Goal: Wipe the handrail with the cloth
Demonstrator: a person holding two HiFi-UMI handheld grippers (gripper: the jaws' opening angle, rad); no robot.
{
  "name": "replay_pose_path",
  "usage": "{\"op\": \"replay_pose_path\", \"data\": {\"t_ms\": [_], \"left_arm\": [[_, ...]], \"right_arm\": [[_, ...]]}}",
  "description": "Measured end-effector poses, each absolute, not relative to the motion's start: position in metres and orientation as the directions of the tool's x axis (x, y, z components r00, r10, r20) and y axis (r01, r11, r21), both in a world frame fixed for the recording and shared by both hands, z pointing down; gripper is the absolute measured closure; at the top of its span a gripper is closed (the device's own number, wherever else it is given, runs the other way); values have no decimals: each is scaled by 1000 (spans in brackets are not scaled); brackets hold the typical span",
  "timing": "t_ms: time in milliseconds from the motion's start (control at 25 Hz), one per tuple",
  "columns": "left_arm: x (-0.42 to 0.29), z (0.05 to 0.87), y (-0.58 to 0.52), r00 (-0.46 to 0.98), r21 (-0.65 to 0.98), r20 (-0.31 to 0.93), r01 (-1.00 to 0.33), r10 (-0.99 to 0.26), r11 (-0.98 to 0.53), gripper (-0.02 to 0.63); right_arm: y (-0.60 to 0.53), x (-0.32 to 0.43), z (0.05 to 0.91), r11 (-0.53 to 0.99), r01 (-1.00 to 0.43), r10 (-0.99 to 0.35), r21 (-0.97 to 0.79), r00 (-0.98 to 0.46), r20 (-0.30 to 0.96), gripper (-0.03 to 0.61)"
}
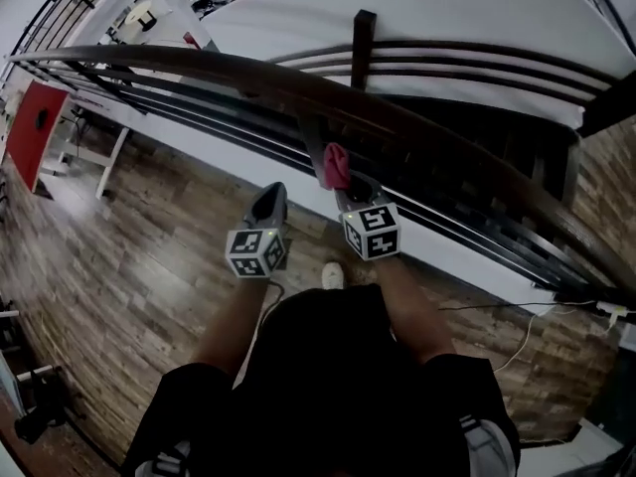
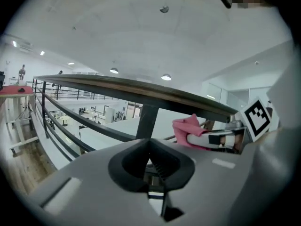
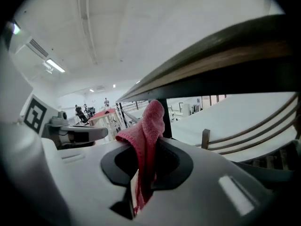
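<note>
Two grippers: you have both raised to the railing, side by side, with the handrail just beyond them.
Right gripper: its jaws are clamped together on the pink cloth, gripping it low so a thick folded wad stands free above them. That looks like the working pad.
Left gripper: its jaws are closed on each other with nothing between them. It hangs just beside the right one, away from the rail, probably parked so it won't foul the wipe.
Where the cloth is: just below the handrail's near edge, in front of the dark post. You can't tell from these views whether it touches the wood yet.
Cloth direction: its long axis follows the jaws, with the bunched end pointing up towards the rail's underside and a thin tail trailing down through the grip.
Handrail axis: it runs lengthways from your far left across to your right, so the cloth stands crosswise to it, which suits a sliding pass along the rail.
Stage: the wipe looks about to start.
</note>
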State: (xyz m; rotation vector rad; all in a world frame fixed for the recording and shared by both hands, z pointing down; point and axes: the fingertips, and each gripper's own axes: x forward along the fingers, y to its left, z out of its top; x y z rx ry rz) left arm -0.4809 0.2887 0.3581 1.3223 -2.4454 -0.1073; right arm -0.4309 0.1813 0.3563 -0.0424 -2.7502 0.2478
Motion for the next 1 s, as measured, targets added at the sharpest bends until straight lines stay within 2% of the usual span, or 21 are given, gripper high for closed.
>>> {"op": "replay_pose_path", "data": {"t_ms": [200, 360, 520, 760, 1000], "left_arm": [[-440, 344, 237, -407, 240, 215, -859, -888, 452, 614], [-386, 331, 191, -310, 233, 171, -909, -935, 345, 614], [-320, 331, 146, -178, 246, 155, -946, -972, 212, 614], [-182, 318, 75, 61, 281, 121, -959, -991, -25, 615], [-74, 297, 47, 202, 293, 72, -940, -977, -173, 614]], "right_arm": [[166, -369, 328, 991, 2, 38, -132, -962, 269, 535], [143, -306, 309, 990, -53, -24, -132, -977, 213, 535], [110, -224, 294, 975, -188, -161, -116, -965, 209, 535], [59, -85, 276, 925, -371, -351, -83, -917, 190, 535], [47, 18, 270, 864, -495, -478, -92, -864, 161, 535]]}}
